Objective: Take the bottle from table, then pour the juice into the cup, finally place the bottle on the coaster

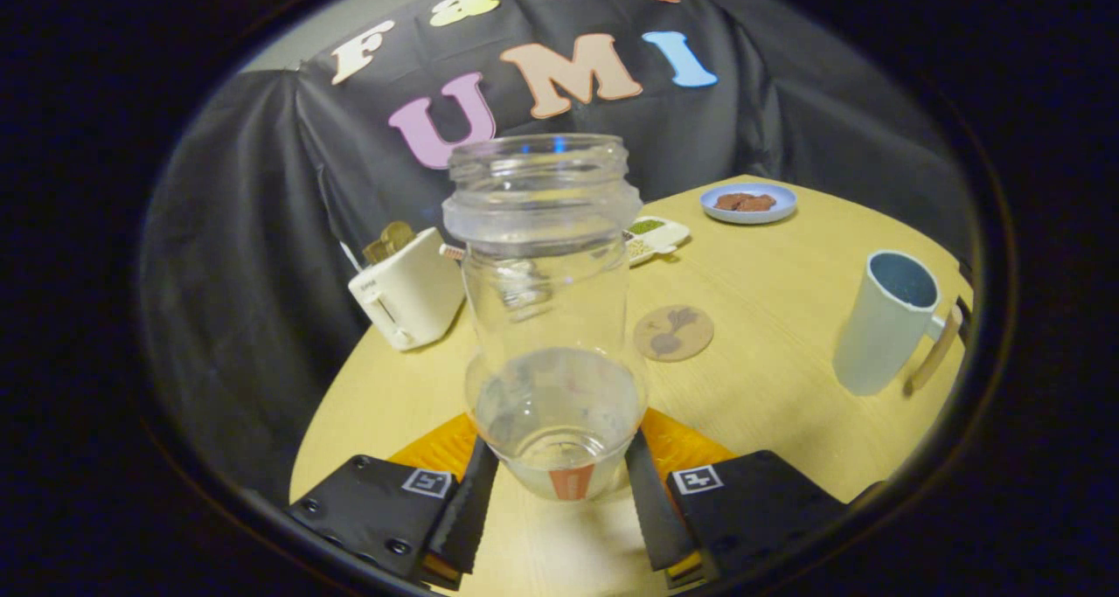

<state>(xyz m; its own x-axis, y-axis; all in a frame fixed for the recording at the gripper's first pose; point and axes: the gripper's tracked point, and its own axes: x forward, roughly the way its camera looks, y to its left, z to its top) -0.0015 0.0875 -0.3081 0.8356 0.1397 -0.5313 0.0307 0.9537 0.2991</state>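
Observation:
A clear, uncapped bottle (549,317) with a little clear liquid in its base stands upright between my fingers. My gripper (558,483) is shut on its lower part, one finger (468,505) pressing each side. The bottle's base seems to hang just above the light wooden table (769,405). Beyond the bottle and a little to the right lies a round cork coaster (673,332) with a beet drawing. Farther right stands a pale mug (885,322) with a dark inside and a wooden handle, upright and apart from the bottle.
A white toaster (409,289) with bread in it sits beyond the bottle on the left. A small white dish (654,234) and a blue plate (748,202) with brown food lie at the table's far side. Black cloth walls the booth.

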